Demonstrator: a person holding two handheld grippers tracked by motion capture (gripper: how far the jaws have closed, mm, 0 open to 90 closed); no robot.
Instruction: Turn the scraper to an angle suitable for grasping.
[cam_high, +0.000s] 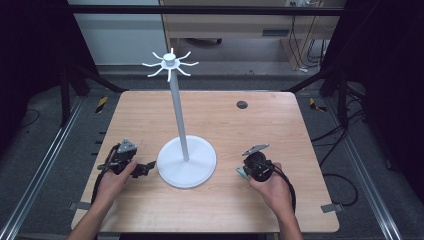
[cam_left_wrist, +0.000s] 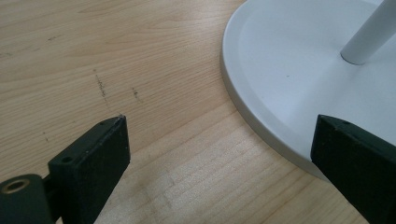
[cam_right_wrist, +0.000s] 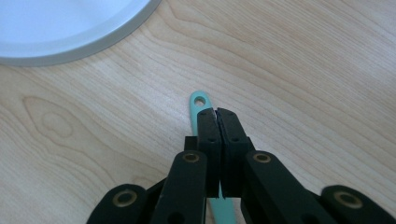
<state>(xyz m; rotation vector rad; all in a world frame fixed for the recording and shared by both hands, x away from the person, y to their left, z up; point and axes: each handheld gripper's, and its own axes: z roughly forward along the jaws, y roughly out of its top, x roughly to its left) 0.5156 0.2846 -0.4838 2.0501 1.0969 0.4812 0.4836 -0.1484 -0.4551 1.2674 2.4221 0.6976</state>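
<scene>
A wooden table (cam_high: 220, 210) carries a white stand (cam_high: 186, 161) with a round base, a thin upright pole and a ring of curved hooks (cam_high: 170, 64) at the top. The base sits near the middle of the table, a little toward the person's edge.

The person's left hand (cam_high: 112, 181) holds the left gripper (cam_high: 142, 169) low on the table, just to the left of the stand's base. In the left gripper view its two black jaws stand wide apart with nothing between them; bare wood (cam_left_wrist: 140, 70) lies under the near jaw and the edge of the white base (cam_left_wrist: 280, 84) runs in front of the far jaw, with the foot of the pole (cam_left_wrist: 369, 39) beyond.

The right hand (cam_high: 272, 187) holds the right gripper (cam_high: 243, 172) to the right of the base, apart from it. In the right gripper view its jaws are pressed together on a thin teal strip (cam_right_wrist: 199, 105). The strip's rounded end, which has a small hole in it, sticks out past the jaw tips and lies close over the wood, pointing toward the rim of the base (cam_right_wrist: 93, 44). More of the strip shows below the jaws. In the high view a bit of teal (cam_high: 241, 173) shows at the left side of that gripper.

A small dark round cap (cam_high: 242, 104) sits in the tabletop near the far right.
</scene>
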